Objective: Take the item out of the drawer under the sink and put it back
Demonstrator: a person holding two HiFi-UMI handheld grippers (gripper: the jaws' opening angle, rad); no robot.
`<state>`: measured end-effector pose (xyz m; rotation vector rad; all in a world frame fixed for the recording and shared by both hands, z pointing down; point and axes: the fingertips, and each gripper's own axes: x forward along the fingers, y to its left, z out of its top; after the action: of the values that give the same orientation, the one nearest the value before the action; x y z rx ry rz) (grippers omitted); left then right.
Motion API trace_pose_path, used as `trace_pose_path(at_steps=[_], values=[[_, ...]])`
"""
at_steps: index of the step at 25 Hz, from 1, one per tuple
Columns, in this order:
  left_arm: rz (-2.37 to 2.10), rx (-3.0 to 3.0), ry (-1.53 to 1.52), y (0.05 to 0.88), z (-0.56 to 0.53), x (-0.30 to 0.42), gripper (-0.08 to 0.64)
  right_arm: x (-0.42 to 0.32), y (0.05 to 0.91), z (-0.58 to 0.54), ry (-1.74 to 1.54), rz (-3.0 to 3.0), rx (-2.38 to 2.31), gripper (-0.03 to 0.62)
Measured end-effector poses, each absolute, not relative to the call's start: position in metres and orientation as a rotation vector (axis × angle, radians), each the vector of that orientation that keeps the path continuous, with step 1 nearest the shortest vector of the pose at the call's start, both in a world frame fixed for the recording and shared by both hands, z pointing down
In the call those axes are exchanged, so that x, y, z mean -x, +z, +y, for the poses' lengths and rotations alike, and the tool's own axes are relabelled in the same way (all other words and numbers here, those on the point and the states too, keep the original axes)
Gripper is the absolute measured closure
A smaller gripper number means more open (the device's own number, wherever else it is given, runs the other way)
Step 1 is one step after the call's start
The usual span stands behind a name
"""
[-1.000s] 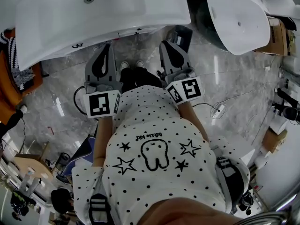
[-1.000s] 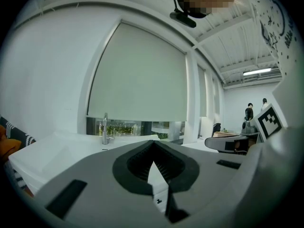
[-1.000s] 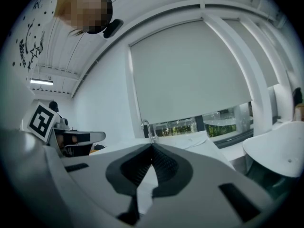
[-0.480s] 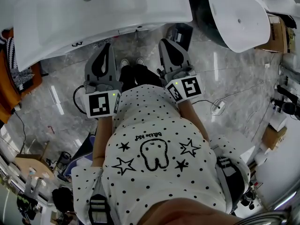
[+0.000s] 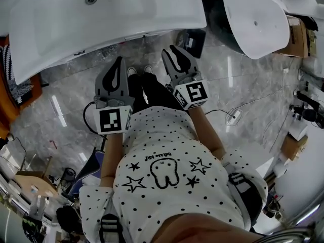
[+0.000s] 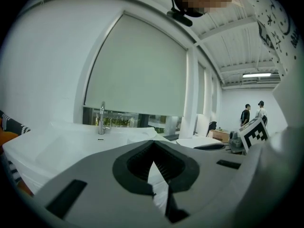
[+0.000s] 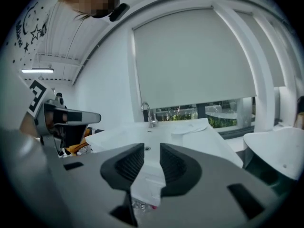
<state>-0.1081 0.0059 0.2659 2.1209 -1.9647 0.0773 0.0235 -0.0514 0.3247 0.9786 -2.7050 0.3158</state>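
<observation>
Two grippers hover before the white sink point(image 5: 101, 19); its drawer and the item inside lie out of view beneath the sink's front edge. The left gripper point(image 5: 119, 61) has its fingers clenched on nothing. The right gripper point(image 5: 170, 49) has just been opening, fingers released with nothing between them. Unseen, the item's weight and grip point cannot be judged; the drawer front likely needs a firm pull. Glossy grey floor point(image 5: 243, 85), second basin point(image 5: 258, 19), drawn blind point(image 7: 190, 65).
</observation>
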Motion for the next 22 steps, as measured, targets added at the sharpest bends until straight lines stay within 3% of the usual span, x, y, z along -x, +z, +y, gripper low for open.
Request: trace_pose_path(at_steps=[22], values=[[-1.881,-2.094,0.072,0.355,-0.017,0.075,0.565,-0.025,0.52,-0.122,0.509,-2.458,-1.08,0.437]])
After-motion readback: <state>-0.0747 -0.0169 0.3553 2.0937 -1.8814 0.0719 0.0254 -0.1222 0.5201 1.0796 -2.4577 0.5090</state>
